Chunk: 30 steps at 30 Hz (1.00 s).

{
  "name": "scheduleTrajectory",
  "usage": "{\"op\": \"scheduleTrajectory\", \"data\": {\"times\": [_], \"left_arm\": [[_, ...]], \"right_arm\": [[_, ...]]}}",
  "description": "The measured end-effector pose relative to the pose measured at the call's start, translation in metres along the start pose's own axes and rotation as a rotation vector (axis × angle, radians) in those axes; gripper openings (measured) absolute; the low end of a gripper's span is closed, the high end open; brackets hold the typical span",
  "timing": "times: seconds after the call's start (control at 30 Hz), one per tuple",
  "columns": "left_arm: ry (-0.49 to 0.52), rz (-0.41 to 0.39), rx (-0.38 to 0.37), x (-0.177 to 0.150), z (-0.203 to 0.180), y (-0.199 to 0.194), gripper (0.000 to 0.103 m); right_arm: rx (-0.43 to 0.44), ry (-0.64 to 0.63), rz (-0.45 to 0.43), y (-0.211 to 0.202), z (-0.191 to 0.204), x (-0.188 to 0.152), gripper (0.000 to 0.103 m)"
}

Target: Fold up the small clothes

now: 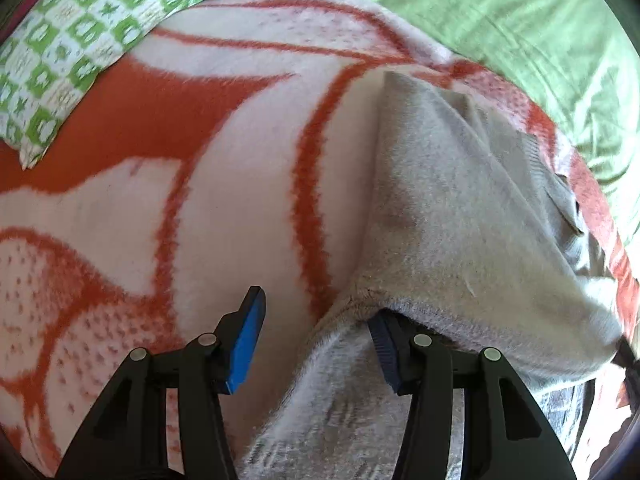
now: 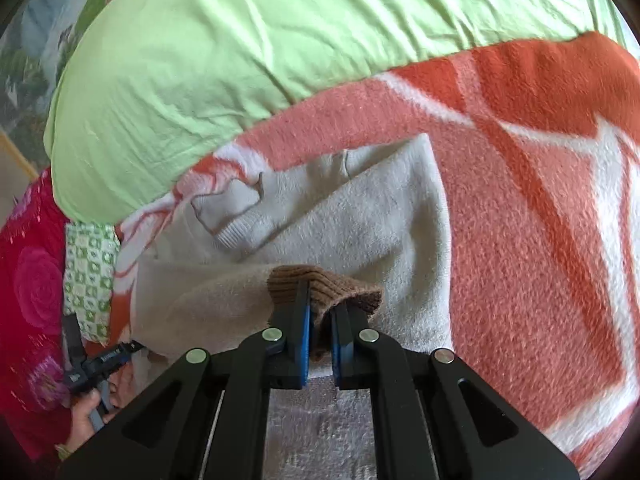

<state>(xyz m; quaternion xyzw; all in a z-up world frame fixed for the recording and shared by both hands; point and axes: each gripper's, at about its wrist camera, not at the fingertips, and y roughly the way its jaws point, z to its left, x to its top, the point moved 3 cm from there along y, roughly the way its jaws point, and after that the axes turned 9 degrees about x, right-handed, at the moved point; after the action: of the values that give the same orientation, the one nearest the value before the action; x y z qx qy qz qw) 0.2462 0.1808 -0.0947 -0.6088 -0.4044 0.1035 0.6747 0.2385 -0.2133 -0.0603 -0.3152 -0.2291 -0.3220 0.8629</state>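
Observation:
A small light grey fleece garment (image 1: 460,216) lies on an orange and white blanket (image 1: 192,184). In the left wrist view my left gripper (image 1: 316,320) is open; the garment's edge drapes over its right finger (image 1: 386,356), and its left finger (image 1: 246,340) is bare over the blanket. In the right wrist view my right gripper (image 2: 320,320) is shut on the garment's brown ribbed cuff (image 2: 324,284) and holds it over the grey garment body (image 2: 360,216). A beige sleeve (image 2: 208,300) runs left from the cuff.
A green sheet (image 2: 240,40) covers the bed beyond the blanket (image 2: 520,200). A green-and-white checked cloth (image 1: 80,40) lies at the blanket's far left. A red floral fabric (image 2: 32,300) sits at the left, with the other gripper and a hand (image 2: 92,372) beside it.

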Motion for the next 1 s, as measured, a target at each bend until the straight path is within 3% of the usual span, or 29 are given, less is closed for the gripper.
{"op": "scheduleTrajectory", "data": {"times": [0.13, 0.27, 0.37, 0.53, 0.67, 0.73, 0.9, 0.97, 1.0], "left_arm": [[-0.084, 0.036, -0.058, 0.002, 0.014, 0.005, 0.053], [-0.032, 0.035, -0.044, -0.001, 0.009, 0.004, 0.054], [-0.007, 0.043, -0.031, -0.006, 0.006, 0.006, 0.054], [0.054, 0.065, -0.080, -0.018, 0.017, -0.007, 0.052], [0.083, 0.060, -0.134, -0.022, 0.027, -0.028, 0.052], [0.090, 0.040, -0.156, -0.019, 0.027, -0.039, 0.052], [0.192, -0.027, -0.211, 0.019, -0.013, -0.058, 0.059], [0.276, -0.041, -0.234, 0.041, -0.042, -0.055, 0.070], [0.319, -0.052, -0.230, 0.051, -0.057, -0.053, 0.071]], "right_arm": [[-0.039, -0.048, 0.030, 0.013, 0.009, -0.008, 0.009], [-0.106, -0.038, 0.069, 0.019, -0.005, -0.017, 0.009], [-0.136, 0.004, 0.154, 0.036, -0.024, -0.028, 0.012], [-0.152, 0.006, 0.135, 0.020, -0.021, -0.025, 0.023], [-0.144, 0.010, 0.073, -0.003, -0.015, -0.013, 0.038], [-0.119, 0.009, 0.048, -0.007, -0.013, 0.000, 0.038], [-0.077, -0.093, 0.054, 0.018, 0.007, 0.038, 0.039], [-0.067, -0.151, 0.060, 0.034, 0.016, 0.055, 0.050], [-0.061, -0.174, 0.066, 0.041, 0.018, 0.064, 0.054]]}}
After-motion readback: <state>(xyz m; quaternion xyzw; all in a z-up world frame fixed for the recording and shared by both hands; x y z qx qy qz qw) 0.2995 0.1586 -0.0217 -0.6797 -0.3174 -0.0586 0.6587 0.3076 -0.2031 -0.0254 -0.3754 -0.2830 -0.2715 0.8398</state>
